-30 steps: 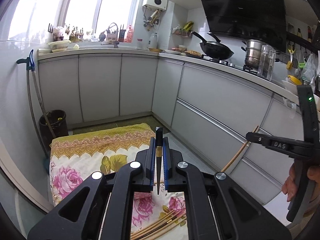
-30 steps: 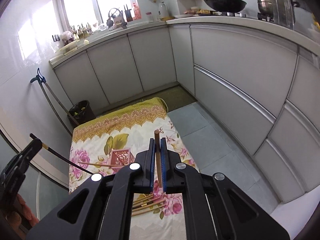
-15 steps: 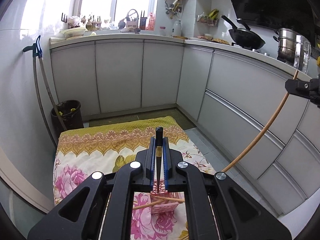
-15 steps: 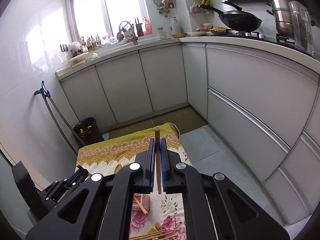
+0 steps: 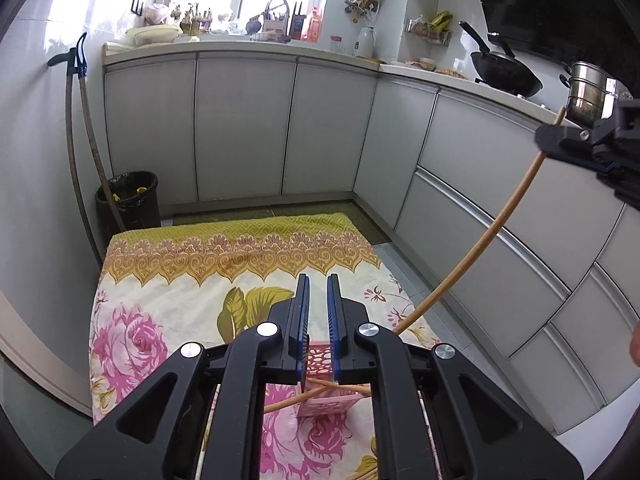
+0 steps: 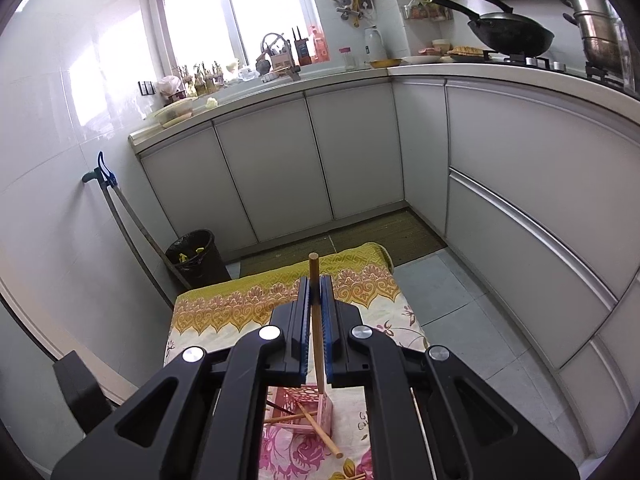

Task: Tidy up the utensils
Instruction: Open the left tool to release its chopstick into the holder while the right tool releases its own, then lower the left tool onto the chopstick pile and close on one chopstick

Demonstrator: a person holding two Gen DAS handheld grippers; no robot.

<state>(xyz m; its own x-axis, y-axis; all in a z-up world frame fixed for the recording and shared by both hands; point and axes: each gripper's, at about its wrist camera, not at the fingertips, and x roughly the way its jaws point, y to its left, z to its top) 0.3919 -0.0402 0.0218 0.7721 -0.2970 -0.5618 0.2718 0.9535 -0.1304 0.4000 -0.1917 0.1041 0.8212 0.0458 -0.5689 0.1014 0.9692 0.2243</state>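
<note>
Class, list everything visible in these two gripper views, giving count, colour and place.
Cloth: one, floral pink and yellow, covering the low surface.
Holder: one, pink, on the cloth.
Loose chopsticks: at least three, wooden plus one dark, crossing at the holder.
Held chopstick: one, wooden, in the right gripper.
Bin: one, black, floor corner.
Wok: one, black, on the hob.
Pot: one, steel, right of the wok.
Left gripper: black, blue pads, jaws just opened, empty.
Right gripper: black, shut on the held chopstick.
</note>
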